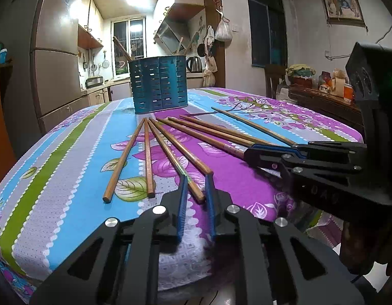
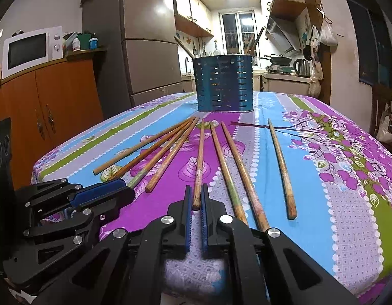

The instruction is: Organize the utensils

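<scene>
My left tongs (image 1: 197, 190) sit open around the near end of one chopstick (image 1: 170, 153) without pinching it. My right tongs (image 2: 196, 198) are nearly shut, their pads straddling the tip of another chopstick (image 2: 199, 160); whether they grip it I cannot tell. Eight chopsticks fan across the floral surface (image 2: 348, 228), pointing toward the blue slotted holder (image 2: 222, 84) at twelve o'clock, which stands upright, apart from them.

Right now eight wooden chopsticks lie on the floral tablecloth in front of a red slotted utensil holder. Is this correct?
Not quite: the slotted utensil holder is blue, as the right wrist view shows. The eight wooden chopsticks do lie before it on the floral tablecloth.
</scene>
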Demonstrator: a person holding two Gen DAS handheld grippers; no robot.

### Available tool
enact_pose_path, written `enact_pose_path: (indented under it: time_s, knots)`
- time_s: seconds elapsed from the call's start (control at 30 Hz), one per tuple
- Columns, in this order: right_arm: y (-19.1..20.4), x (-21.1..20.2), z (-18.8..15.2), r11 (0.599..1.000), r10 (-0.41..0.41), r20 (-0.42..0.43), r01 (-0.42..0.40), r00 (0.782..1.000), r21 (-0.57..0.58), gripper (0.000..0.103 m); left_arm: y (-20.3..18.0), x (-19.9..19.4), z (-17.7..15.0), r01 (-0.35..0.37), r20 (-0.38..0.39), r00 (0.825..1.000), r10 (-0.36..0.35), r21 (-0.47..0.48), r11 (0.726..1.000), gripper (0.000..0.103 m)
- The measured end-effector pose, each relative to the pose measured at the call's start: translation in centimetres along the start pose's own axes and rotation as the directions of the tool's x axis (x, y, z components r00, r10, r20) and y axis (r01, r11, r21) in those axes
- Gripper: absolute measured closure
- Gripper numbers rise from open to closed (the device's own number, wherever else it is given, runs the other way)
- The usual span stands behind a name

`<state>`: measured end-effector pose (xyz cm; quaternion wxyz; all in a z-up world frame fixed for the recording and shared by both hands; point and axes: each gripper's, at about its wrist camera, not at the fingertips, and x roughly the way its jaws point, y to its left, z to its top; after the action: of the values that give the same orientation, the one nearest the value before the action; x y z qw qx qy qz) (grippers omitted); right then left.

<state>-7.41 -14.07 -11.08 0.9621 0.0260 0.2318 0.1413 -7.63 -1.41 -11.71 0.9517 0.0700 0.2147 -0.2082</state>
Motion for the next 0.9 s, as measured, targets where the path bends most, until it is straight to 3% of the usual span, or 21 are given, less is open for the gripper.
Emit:
enact_pose_path:
  time_s: [0.3, 0.53, 0.9]
  knots:
    - [0.2, -2.7, 2.4, 0.999, -0.008, 0.081, 0.010, 0.997, -0.031, 0.096, 0.4, -1.4, 1.6, -0.013, 0.051, 0.999, 0.013, -0.004, 1.000, 0.093]
    - [0.4, -5.9, 5.7, 0.997, -0.006, 0.190, 0.021, 0.982, -0.080, 0.096, 1.4, -3.9, 4.5, -0.038, 0.155, 0.987, 0.040, -0.014, 0.999, 0.095]
    - [-0.1, -6.8, 11.6, 0.986, 0.030, 0.320, 0.024, 0.947, -0.163, 0.096, 1.8, -4.9, 10.3, -0.116, 0.331, 0.938, 0.104, 0.017, 0.993, 0.097]
